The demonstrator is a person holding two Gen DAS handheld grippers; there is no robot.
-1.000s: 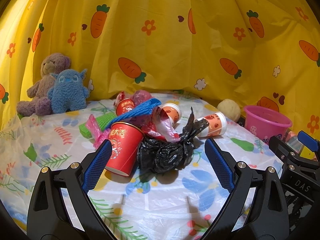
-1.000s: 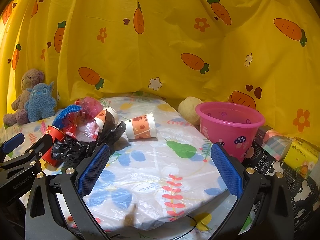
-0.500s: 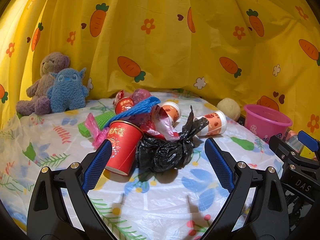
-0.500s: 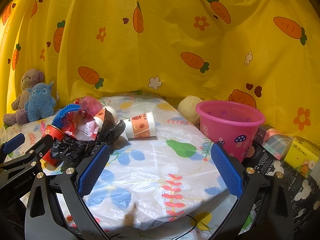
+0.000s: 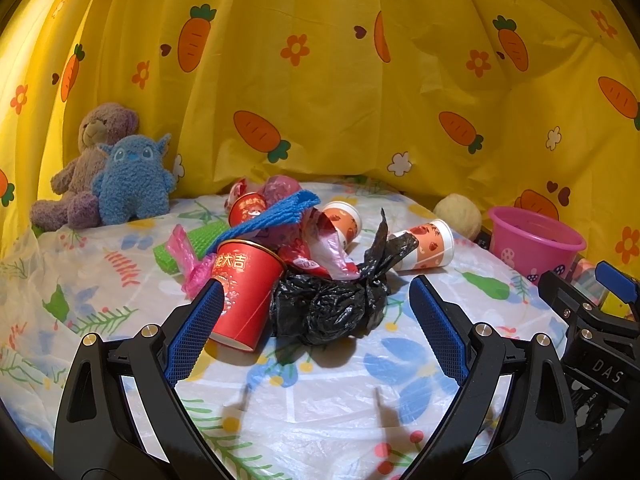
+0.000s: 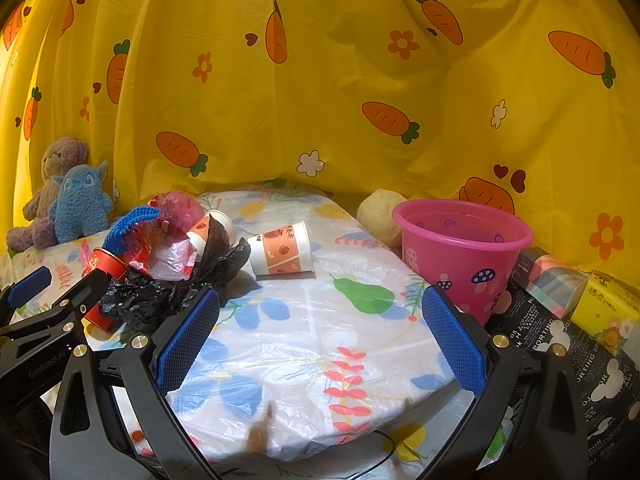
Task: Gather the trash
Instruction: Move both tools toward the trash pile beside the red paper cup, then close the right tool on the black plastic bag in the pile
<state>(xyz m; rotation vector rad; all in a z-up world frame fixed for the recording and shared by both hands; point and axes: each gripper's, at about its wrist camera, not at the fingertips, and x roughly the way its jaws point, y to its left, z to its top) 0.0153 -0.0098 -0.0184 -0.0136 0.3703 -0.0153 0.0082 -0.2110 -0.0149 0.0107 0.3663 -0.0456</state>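
Left gripper [image 5: 312,332] held wide apart, nothing clamped; black bag [image 5: 328,308] and red cup [image 5: 244,292] piled just beyond. Right gripper [image 6: 320,340] likewise spread, unloaded. Pink bucket [image 6: 460,256] seen far right.

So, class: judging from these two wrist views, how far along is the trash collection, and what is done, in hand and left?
Done: nothing visibly; the pink bucket shows no trash inside, though its bottom is hidden. In hand: nothing. The left gripper is open, facing the black bag and red cup; the right gripper is open over bare table. Left: the whole pile, plus the paper cup lying on its side.
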